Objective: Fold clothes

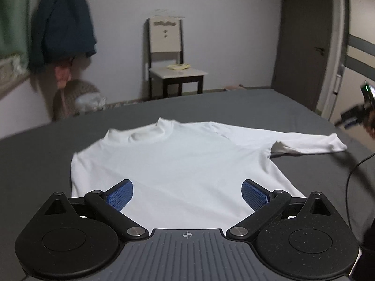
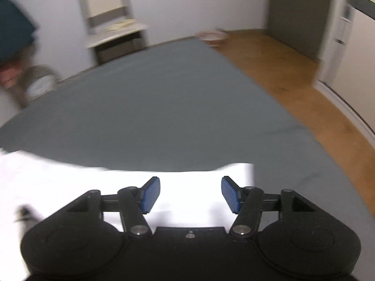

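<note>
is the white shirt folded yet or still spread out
Mostly spread: the white shirt lies flat on the grey bed, one sleeve stretched out. The other sleeve isn't visible.

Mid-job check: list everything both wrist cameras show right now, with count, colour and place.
Shirt: one, white, long-sleeved, spread flat on the bed, one sleeve out to the right.
Bed: one, grey sheet, under the shirt.
Chair: one, cream with dark legs, against the far wall.
Jacket: one, dark blue, hanging at left.
Door: one, grey, far right.
Floor: wooden, right of the bed.
Cable: one, black, right edge.
Left gripper: open, blue pads, above the shirt's near hem.
Right gripper: open, blue pads, above the sleeve end.
</note>
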Tool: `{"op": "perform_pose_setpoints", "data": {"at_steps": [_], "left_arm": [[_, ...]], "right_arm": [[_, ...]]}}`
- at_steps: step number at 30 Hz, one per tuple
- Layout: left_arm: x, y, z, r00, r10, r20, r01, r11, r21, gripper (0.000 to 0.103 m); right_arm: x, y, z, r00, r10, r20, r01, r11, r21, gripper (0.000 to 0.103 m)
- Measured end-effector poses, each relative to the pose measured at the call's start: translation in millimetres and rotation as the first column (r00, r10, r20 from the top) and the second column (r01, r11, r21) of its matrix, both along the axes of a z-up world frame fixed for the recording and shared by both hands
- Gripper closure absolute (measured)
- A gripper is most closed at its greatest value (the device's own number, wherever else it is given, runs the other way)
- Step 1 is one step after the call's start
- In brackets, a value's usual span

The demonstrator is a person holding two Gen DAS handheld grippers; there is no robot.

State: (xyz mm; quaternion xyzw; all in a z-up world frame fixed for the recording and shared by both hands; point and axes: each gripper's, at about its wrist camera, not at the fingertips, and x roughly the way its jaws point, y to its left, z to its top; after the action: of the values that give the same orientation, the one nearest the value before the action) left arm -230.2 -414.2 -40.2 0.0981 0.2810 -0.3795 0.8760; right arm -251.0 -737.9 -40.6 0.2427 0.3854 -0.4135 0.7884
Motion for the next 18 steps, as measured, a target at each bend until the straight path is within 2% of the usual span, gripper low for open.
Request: {"op": "perform_pose_setpoints", "data": {"at_steps": [3, 7, 9, 13, 15, 18], "left_arm": [[-9.3, 8.1, -7.4, 1.0, 0.022, -0.02, -0.021, 1.0, 0.018, 0.003], [-21.0, 19.0, -8.3, 0.997, 0.074, -0.022, -0.073, 0.997, 0.026, 0.003], [-21.7, 23.8, -7.6, 0.995, 0.095, -0.013, -0.094, 0.995, 0.031, 0.003], [-14.8, 31.0, -7.3, 0.987, 0.161, -0.019, -0.16, 0.986, 0.045, 0.003], [-10.6, 34.2, -8.2, 0.982, 0.185, -0.038, -0.184, 0.982, 0.03, 0.003], [-7.6, 34.8, -9.8, 0.98, 0.196, -0.041, -0.195, 0.98, 0.027, 0.003]], "right_arm": [[-14.7, -32.2, -21.2, 0.997, -0.075, -0.021, 0.076, 0.997, 0.013, 0.051], [-17.2, -58.1, -43.1, 0.996, -0.089, 0.001, 0.089, 0.996, 0.02, 0.058], [-14.1, -66.1, -52.2, 0.997, -0.074, 0.007, 0.074, 0.997, 0.023, 0.067], [-28.6, -66.6, -65.9, 0.999, -0.036, 0.027, 0.036, 0.999, 0.009, 0.075], [-35.0, -58.6, -68.7, 0.999, 0.006, 0.041, -0.005, 1.0, -0.022, 0.096], [-27.9, -46.1, -60.7, 0.999, 0.042, 0.031, -0.04, 0.996, -0.081, 0.097]]}}
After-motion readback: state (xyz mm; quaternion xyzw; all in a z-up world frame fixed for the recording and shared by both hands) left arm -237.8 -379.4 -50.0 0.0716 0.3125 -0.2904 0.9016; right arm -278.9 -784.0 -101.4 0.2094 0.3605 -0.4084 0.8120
